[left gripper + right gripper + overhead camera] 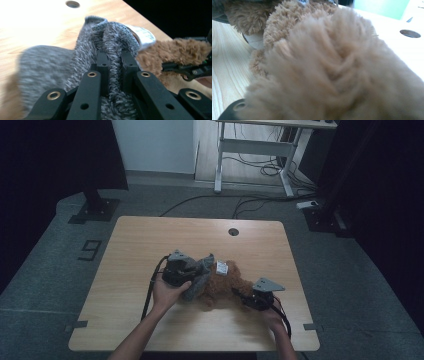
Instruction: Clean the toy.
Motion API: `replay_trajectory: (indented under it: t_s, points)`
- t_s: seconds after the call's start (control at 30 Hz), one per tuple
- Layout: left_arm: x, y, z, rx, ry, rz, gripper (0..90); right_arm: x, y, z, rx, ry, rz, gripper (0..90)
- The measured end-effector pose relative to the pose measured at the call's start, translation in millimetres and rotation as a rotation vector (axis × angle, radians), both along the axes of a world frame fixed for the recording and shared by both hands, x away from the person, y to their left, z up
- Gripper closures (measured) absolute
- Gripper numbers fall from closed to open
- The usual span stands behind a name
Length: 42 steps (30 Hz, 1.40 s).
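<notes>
Brown plush toy (332, 70) hides our right gripper (246, 298), grip undeterminable; left gripper (115, 62) clenches grey fabric (82, 57), which may tear under pulling.

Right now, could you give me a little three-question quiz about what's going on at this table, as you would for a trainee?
1. True or false: the left hand-held gripper has grey knitted fabric between its jaws.
2. What brown thing lies against the right hand-held gripper? A) a cardboard box B) a furry plush toy C) a wooden bowl
3. Fill in: the wooden table has a small round ____ near its far edge.

Key: 1 true. 2 B. 3 hole.
</notes>
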State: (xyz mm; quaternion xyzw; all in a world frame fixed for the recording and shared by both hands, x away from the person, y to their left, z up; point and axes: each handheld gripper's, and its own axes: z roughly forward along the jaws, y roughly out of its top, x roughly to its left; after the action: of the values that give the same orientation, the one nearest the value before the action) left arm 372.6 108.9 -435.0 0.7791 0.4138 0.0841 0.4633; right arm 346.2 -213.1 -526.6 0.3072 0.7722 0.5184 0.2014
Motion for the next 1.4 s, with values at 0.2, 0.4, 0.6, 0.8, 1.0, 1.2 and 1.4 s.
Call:
replay_trajectory:
  t_s: [0.2,0.4,0.6,0.8,1.0,1.2,1.4]
  points:
    - [5.5,39.4,-11.4,-0.03,0.028,0.078,80.1,-0.1,-2.2,-1.9,0.007,0.003,0.002,57.7]
    - [4.7,62.0,-18.0,-0.041,0.029,0.126,80.0,-0.6,-1.6,-2.3,0.009,0.004,0.005,57.7]
    - [3.2,79.3,-15.4,0.007,0.026,0.181,80.2,-0.5,-1.8,-2.4,0.009,0.003,0.005,57.7]
    - [-2.9,67.1,9.6,-0.017,-0.027,0.15,80.6,1.1,-2.1,-2.4,0.011,0.006,0.001,57.7]
    - [-1.4,-3.5,54.8,-0.021,-0.097,0.003,80.6,1.1,-1.3,-2.4,0.014,0.006,-0.003,57.7]
    - [6.8,-82.7,70.0,-0.045,-0.091,-0.134,80.6,1.2,-2.0,-3.0,0.019,0.007,-0.001,57.6]
    - [13.7,-146.8,47.9,-0.01,-0.029,-0.231,80.3,0.8,-1.6,-3.4,0.024,0.008,-0.002,57.6]
